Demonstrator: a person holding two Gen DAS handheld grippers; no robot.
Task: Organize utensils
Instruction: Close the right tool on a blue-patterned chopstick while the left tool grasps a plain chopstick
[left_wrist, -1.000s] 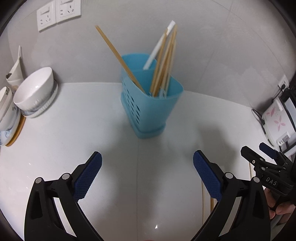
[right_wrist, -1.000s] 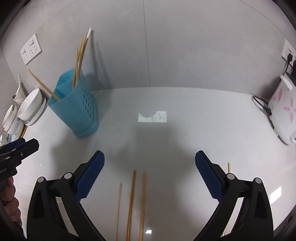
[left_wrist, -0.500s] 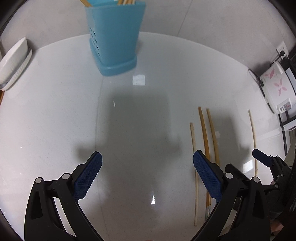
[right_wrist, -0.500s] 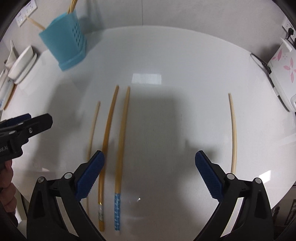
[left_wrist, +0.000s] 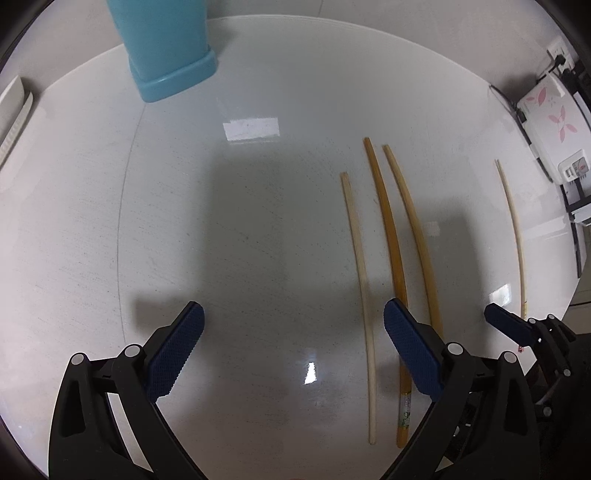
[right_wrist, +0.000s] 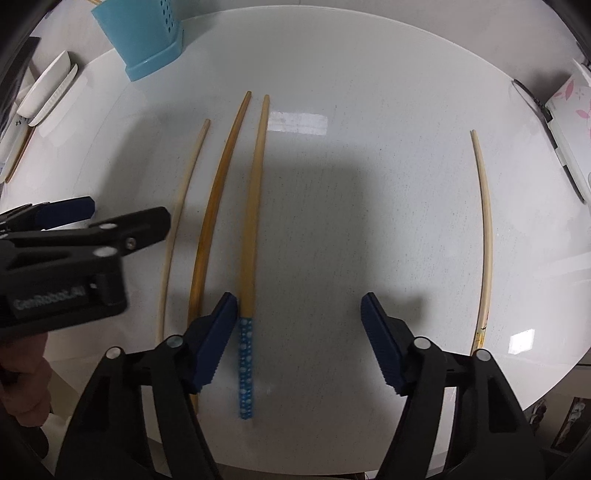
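Several loose chopsticks lie on the white round table (left_wrist: 258, 240). A pale chopstick (left_wrist: 360, 280), a dark amber one (left_wrist: 389, 236) and a tan one with a blue-patterned end (right_wrist: 251, 229) lie side by side; another pale one (right_wrist: 485, 229) lies apart at the right. The blue utensil holder (left_wrist: 166, 48) stands at the far left. My left gripper (left_wrist: 293, 354) is open and empty, with the pale chopstick between its fingers. My right gripper (right_wrist: 299, 339) is open and empty, its left fingertip (right_wrist: 221, 325) beside the blue-ended chopstick.
White bowls and plates (right_wrist: 48, 96) sit at the table's far left edge. A white appliance with pink flowers (left_wrist: 554, 122) and its cable stand at the right. The table's front edge is close under both grippers.
Both grippers have tilted down and come closer to the table, so the chopsticks now fill the views. The holder has slid to the top edge. Both stay open.
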